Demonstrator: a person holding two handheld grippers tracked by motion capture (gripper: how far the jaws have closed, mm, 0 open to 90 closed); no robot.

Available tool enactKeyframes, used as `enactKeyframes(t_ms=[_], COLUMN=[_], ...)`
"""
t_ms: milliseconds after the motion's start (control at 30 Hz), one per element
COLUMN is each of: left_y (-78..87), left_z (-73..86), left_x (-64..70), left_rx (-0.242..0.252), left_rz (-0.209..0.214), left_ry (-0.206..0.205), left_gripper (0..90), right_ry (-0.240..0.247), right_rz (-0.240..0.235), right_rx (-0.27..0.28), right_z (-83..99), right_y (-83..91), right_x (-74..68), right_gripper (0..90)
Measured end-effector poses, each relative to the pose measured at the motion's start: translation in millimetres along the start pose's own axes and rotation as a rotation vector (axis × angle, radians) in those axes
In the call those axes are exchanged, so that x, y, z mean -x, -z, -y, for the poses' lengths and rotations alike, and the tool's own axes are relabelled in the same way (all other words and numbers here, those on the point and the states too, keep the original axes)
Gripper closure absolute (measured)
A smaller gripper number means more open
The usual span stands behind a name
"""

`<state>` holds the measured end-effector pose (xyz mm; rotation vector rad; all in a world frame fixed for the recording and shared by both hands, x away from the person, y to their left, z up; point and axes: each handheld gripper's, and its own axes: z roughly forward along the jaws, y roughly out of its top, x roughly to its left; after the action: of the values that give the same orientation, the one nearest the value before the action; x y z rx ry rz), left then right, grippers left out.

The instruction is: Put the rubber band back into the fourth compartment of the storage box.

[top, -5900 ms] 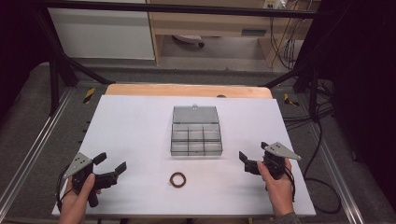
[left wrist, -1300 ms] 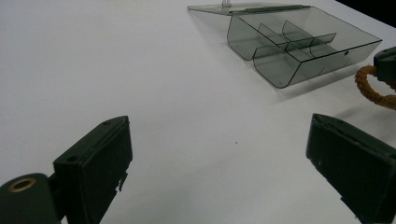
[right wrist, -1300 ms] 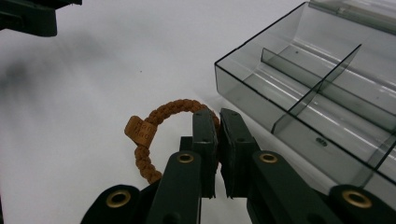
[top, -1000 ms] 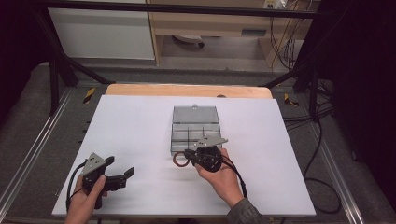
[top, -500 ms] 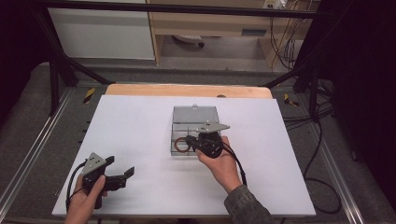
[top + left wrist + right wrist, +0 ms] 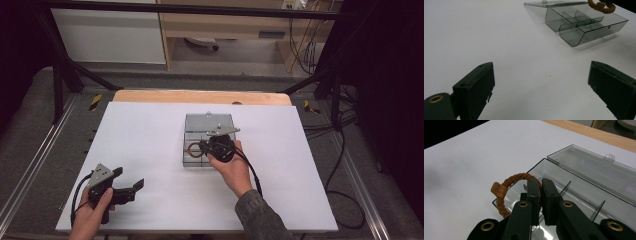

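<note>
By then I had brought my right gripper from the table's right near corner up to the clear compartment box, and the braided brown bracelet, which a moment earlier had lain loose on the white table just in front of the box, was up off the surface with it. In the right gripper view the jaws were pinched together on the far arc of the loop, the small tag hanging to one side, and the bracelet hovered over the box's near left corner, partly above a compartment and partly past the wall. I judged the pick finished and only the drop into a compartment left. My left gripper had barely shifted; it sat near the table's left near corner with its jaws spread wide and nothing between them, well apart from the box. I counted one bracelet, one box with its lid folded flat toward the far edge, and two grippers; I could see several dividers, though not enough to count the compartments surely.
</note>
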<state>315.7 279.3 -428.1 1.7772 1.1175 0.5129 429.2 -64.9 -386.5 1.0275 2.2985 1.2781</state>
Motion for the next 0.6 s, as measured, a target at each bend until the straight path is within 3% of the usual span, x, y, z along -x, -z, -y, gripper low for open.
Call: enactKeyframes(t_ms=[600], left_y=[-0.2], left_z=[0.0], left_x=[0.4], left_rx=[-0.007], left_rz=[0.001], left_ry=[-0.009], left_gripper=[6.6], right_ry=[0.002], right_rz=[0.047], right_rx=[-0.044], right_z=[-2.7], right_y=[-14.9], right_x=[7.9], right_gripper=[85.5])
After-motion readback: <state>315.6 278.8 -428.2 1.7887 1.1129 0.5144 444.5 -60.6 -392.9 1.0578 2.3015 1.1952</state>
